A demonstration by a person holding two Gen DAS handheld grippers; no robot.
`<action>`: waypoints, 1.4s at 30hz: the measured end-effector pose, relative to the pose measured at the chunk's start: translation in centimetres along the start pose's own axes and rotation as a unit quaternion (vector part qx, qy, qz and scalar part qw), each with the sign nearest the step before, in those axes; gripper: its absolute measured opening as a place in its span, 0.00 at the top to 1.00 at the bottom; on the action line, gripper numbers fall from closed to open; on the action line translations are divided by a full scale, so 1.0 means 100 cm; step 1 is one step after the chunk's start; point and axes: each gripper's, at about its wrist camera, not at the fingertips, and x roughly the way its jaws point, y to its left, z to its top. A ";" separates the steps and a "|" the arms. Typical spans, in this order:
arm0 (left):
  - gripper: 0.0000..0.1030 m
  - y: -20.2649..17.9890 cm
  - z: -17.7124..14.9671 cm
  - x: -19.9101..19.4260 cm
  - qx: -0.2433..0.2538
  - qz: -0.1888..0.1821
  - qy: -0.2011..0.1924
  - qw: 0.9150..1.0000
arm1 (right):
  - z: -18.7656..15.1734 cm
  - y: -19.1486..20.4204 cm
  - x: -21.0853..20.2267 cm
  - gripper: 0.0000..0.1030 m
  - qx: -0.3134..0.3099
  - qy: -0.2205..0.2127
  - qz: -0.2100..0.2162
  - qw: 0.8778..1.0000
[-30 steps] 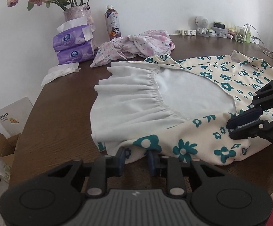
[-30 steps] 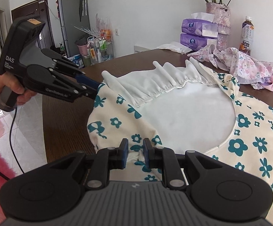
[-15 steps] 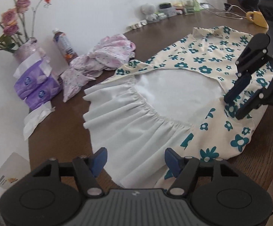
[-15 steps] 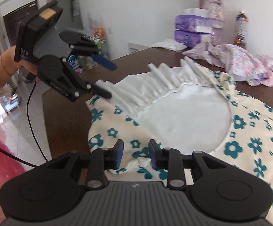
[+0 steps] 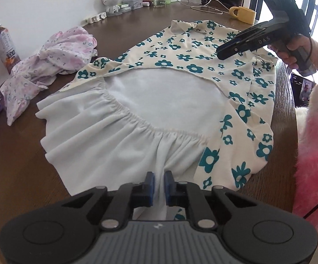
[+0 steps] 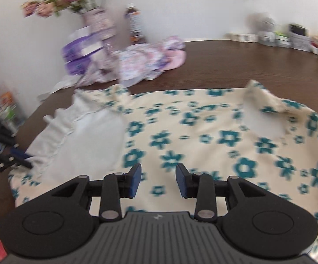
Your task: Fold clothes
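Note:
A cream dress with teal flowers (image 5: 194, 50) lies spread on the brown table (image 5: 16, 165), its white lining and gathered white ruffle (image 5: 106, 132) turned up toward me. My left gripper (image 5: 159, 184) is shut on the near hem of the white ruffle. In the blurred right wrist view, my right gripper (image 6: 158, 180) is open just above the flowered fabric (image 6: 202, 132), holding nothing. From the left wrist view, the right gripper (image 5: 222, 52) hovers over the dress's collar end, held by a hand. The left gripper (image 6: 20, 158) shows at the ruffle's edge.
A crumpled pink floral garment (image 5: 57, 55) lies behind the dress, beside a drink bottle (image 5: 5, 44) and purple tissue packs (image 6: 82, 52). A yellow mug (image 5: 243, 14), cables and small items line the far edge. A fluffy pink sleeve (image 5: 317, 132) is at the right.
My left gripper opened, shifted onto the white ruffle hem and shut on it. My right gripper let go of the flowered edge, opened and swung toward the collar end.

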 end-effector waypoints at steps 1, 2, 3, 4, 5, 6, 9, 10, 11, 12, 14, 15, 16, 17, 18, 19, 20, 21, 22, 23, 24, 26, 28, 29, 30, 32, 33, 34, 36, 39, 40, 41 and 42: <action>0.94 0.001 0.000 -0.001 0.001 0.001 0.000 1.000 | 0.000 -0.005 0.000 0.66 0.009 -0.001 -0.013 1.000; 0.94 0.002 0.001 -0.002 0.001 0.003 0.000 1.000 | 0.000 -0.009 0.000 0.66 0.015 -0.001 -0.023 1.000; 0.93 0.004 0.002 -0.005 -0.002 0.005 -0.002 1.000 | 0.000 -0.012 0.001 0.66 0.019 0.000 -0.031 0.999; 0.91 0.005 0.003 -0.008 -0.005 0.007 -0.005 1.000 | 0.000 -0.014 0.003 0.66 0.020 0.002 -0.037 0.999; 0.83 0.007 0.005 -0.010 -0.008 0.011 -0.008 1.000 | 0.000 -0.014 0.006 0.66 0.019 0.004 -0.040 0.999; 0.71 0.010 0.007 -0.012 -0.011 0.019 -0.015 1.000 | 0.000 -0.011 0.010 0.66 0.015 0.005 -0.040 0.999; 0.46 0.021 0.013 -0.013 -0.008 0.036 -0.021 0.999 | 0.004 -0.001 0.018 0.64 -0.007 0.007 -0.044 0.999; 0.46 0.024 0.015 -0.012 -0.005 0.040 -0.020 0.999 | 0.005 0.001 0.019 0.63 -0.013 0.007 -0.051 0.999; 0.46 0.026 0.016 -0.008 -0.002 0.042 -0.015 0.999 | 0.005 0.002 0.020 0.63 -0.018 0.007 -0.059 0.998; 0.46 0.029 0.016 -0.003 0.003 0.043 -0.007 0.999 | 0.006 0.003 0.021 0.63 -0.023 0.008 -0.067 0.997; 0.46 0.033 0.015 0.007 0.016 0.043 0.003 0.999 | 0.007 0.005 0.023 0.63 -0.030 0.008 -0.080 0.996; 0.44 0.036 0.015 0.008 0.014 0.037 0.001 0.999 | 0.007 0.005 0.023 0.63 -0.030 0.008 -0.081 0.996; 0.46 0.039 0.014 0.010 0.012 0.032 -0.002 0.999 | 0.008 0.006 0.023 0.63 -0.037 0.008 -0.077 0.996; 0.55 0.041 0.013 0.011 0.008 0.025 -0.005 1.000 | 0.008 0.010 0.023 0.63 -0.047 0.008 -0.068 0.997; 0.73 0.043 0.012 0.012 -0.001 0.011 -0.007 1.000 | 0.009 0.014 0.024 0.63 -0.062 0.007 -0.057 0.996; 0.81 0.044 0.012 0.012 -0.010 -0.001 -0.009 1.000 | 0.010 0.019 0.024 0.63 -0.080 0.006 -0.045 0.996; 0.91 0.042 0.012 0.012 -0.012 -0.004 -0.008 1.000 | 0.012 0.025 0.025 0.63 -0.100 0.006 -0.037 0.994; 0.96 0.041 0.012 0.011 -0.014 -0.004 -0.005 1.000 | 0.014 0.030 0.027 0.63 -0.116 0.006 -0.037 0.993; 0.96 0.040 0.012 0.010 -0.017 -0.004 -0.002 1.000 | 0.016 0.033 0.029 0.62 -0.128 0.007 -0.040 0.991; 0.96 0.040 0.013 0.009 -0.020 0.000 -0.004 1.000 | 0.017 0.035 0.032 0.62 -0.136 0.007 -0.041 0.990; 0.96 0.040 0.013 0.007 -0.024 0.005 -0.006 1.000 | 0.018 0.034 0.034 0.61 -0.134 0.008 -0.041 0.990; 0.91 0.041 0.015 0.004 -0.031 0.014 -0.011 0.999 | 0.020 0.030 0.039 0.61 -0.123 0.012 -0.039 0.992; 0.85 0.046 0.022 -0.001 -0.034 0.032 -0.026 0.999 | 0.020 0.025 0.043 0.61 -0.115 0.016 -0.039 0.992; 0.75 0.048 0.026 -0.002 -0.032 0.045 -0.033 0.998 | 0.020 0.024 0.044 0.61 -0.114 0.018 -0.039 0.993; 0.59 0.050 0.030 -0.003 -0.029 0.058 -0.038 0.997 | 0.020 0.023 0.045 0.61 -0.113 0.018 -0.037 0.993; 0.46 0.052 0.037 0.006 -0.007 0.094 -0.029 0.995 | 0.020 0.022 0.047 0.61 -0.112 0.020 -0.031 0.993; 0.46 0.053 0.039 0.011 0.006 0.104 -0.020 0.994 | 0.020 0.022 0.049 0.61 -0.112 0.020 -0.027 0.993; 0.46 0.054 0.040 0.017 0.015 0.112 -0.010 0.994 | 0.020 0.022 0.050 0.61 -0.112 0.021 -0.023 0.993; 0.46 0.059 0.040 0.025 0.010 0.110 -0.008 0.994 | 0.021 0.023 0.052 0.59 -0.117 0.021 -0.017 0.993; 0.73 0.066 0.038 0.029 -0.011 0.086 -0.013 0.996 | 0.023 0.024 0.055 0.59 -0.126 0.021 -0.010 0.992; 0.86 0.067 0.038 0.029 -0.020 0.073 -0.013 0.997 | 0.024 0.024 0.055 0.59 -0.128 0.022 -0.009 0.991; 0.98 0.064 0.038 0.030 -0.017 0.075 -0.012 0.997 | 0.025 0.024 0.056 0.59 -0.129 0.022 -0.009 0.991; 0.98 0.061 0.038 0.030 -0.014 0.076 -0.011 0.997 | 0.026 0.024 0.057 0.59 -0.130 0.021 -0.008 0.991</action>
